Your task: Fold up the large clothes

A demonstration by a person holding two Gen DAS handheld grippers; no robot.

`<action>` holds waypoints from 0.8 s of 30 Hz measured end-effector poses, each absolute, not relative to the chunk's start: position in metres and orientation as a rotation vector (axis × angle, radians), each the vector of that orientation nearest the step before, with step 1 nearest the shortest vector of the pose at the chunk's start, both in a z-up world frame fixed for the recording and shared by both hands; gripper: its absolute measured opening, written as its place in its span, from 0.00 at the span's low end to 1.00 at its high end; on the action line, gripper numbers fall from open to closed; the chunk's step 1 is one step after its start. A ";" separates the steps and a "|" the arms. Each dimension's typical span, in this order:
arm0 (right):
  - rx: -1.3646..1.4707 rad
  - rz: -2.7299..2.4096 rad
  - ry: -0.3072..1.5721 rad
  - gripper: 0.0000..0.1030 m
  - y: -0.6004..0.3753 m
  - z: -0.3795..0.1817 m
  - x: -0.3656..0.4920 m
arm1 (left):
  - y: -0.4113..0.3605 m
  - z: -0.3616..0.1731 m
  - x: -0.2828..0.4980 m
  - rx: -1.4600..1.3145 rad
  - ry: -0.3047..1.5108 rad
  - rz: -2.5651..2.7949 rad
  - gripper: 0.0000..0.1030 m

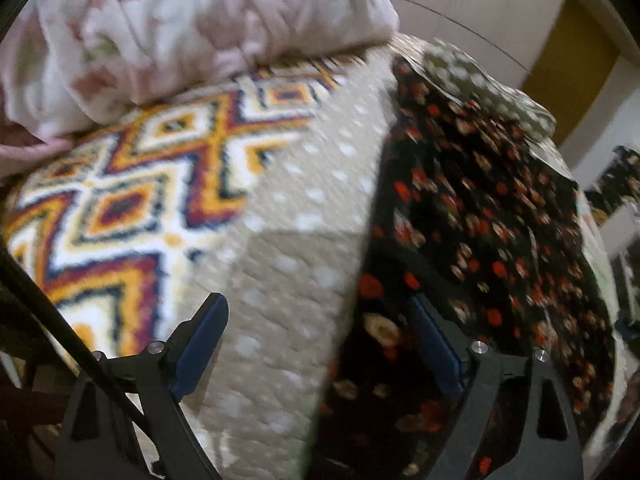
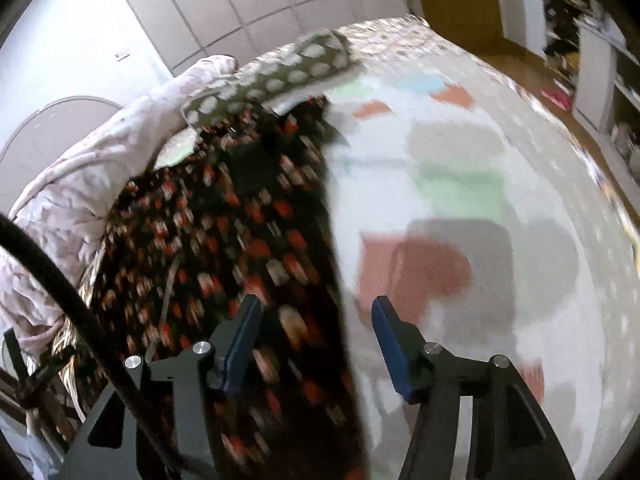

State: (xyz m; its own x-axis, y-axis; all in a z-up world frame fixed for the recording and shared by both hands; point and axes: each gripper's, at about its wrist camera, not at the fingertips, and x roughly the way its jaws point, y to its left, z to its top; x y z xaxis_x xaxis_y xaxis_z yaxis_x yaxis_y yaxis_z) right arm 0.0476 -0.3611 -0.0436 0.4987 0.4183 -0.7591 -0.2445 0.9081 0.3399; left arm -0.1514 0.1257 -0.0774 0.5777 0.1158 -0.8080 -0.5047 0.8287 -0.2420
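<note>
Left wrist view: black floral garment (image 1: pixel 480 208) spread on bed (image 1: pixel 288 208).
Left gripper (image 1: pixel 320 336) and right gripper (image 2: pixel 316 320) both gape wide, seemingly holding nothing amid blur.

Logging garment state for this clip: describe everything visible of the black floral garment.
The black floral garment is thin dark fabric printed with small red and cream flowers. It lies spread lengthwise on the bed, one long edge straight. A polka-dot cloth overlaps its far end. Both grippers, left and right, are open above its near end, not gripping.
</note>
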 end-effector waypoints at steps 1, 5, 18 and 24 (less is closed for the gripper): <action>0.210 0.399 0.978 0.60 -0.368 -0.051 0.041 | 0.124 -0.082 -0.148 -0.513 0.894 0.336 0.87; 0.296 0.413 1.014 0.62 -0.391 -0.081 0.014 | 0.122 -0.098 -0.138 -0.611 0.926 0.226 0.84; 0.636 0.626 1.035 0.63 -0.409 -0.112 -0.028 | 0.083 -0.091 -0.168 -0.566 0.908 0.141 0.49; 0.674 0.708 1.028 0.63 -0.409 -0.116 -0.057 | 0.087 -0.089 -0.183 -0.655 0.871 0.035 0.49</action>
